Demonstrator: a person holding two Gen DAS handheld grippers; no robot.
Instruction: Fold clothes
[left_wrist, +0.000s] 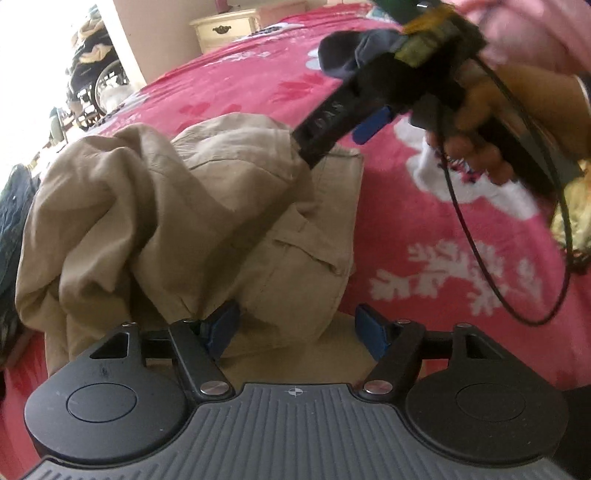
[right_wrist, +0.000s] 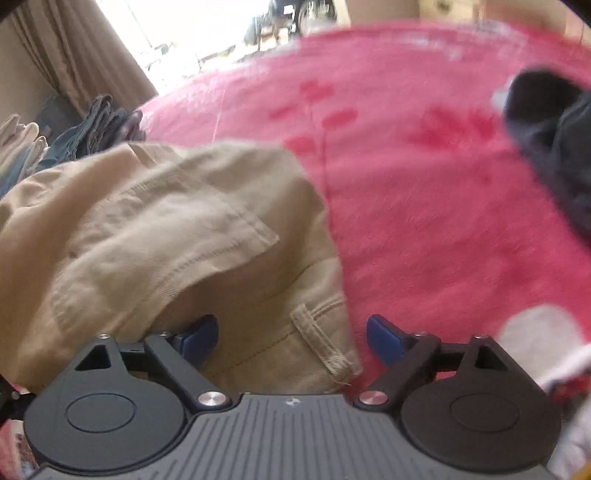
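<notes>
1. Left wrist view: the left gripper (left_wrist: 295, 332) has its jaws spread fairly wide, blue pads (left_wrist: 221, 328) on either side of a bunched-up bit of the khaki trousers (left_wrist: 166, 221). The cloth sits in the gap, but the pads aren't pinching it as far as I can see, so nothing is actually held.

2. Same view: the trousers lie in a crumpled heap on the pink blanket (left_wrist: 424, 229), which has white snowflake-ish prints. The heap fills the left and middle of the picture.

3. Same view, upper right: the right gripper (left_wrist: 332, 140) comes in from above, held in a person's hand (left_wrist: 476, 144), with a black cable (left_wrist: 491, 258) dangling off it. One dark finger touches down on the far edge of the trousers and one blue pad sticks out off to the side, so the jaws look apart.

4. Background there: a cream nightstand (left_wrist: 221, 29) and a wheelchair (left_wrist: 99, 81) by the bright doorway.

5. Right wrist view (pretty blurry): jaws wide apart, waistband corner with a belt loop (right_wrist: 321, 343) lying between the pads, not pinched.

6. Same view: a dark garment (right_wrist: 554, 147) sits at the right edge of the blanket, well apart from the trousers, and a stack of folded clothes (right_wrist: 74, 136) is at far left by a curtain (right_wrist: 74, 48).
</notes>
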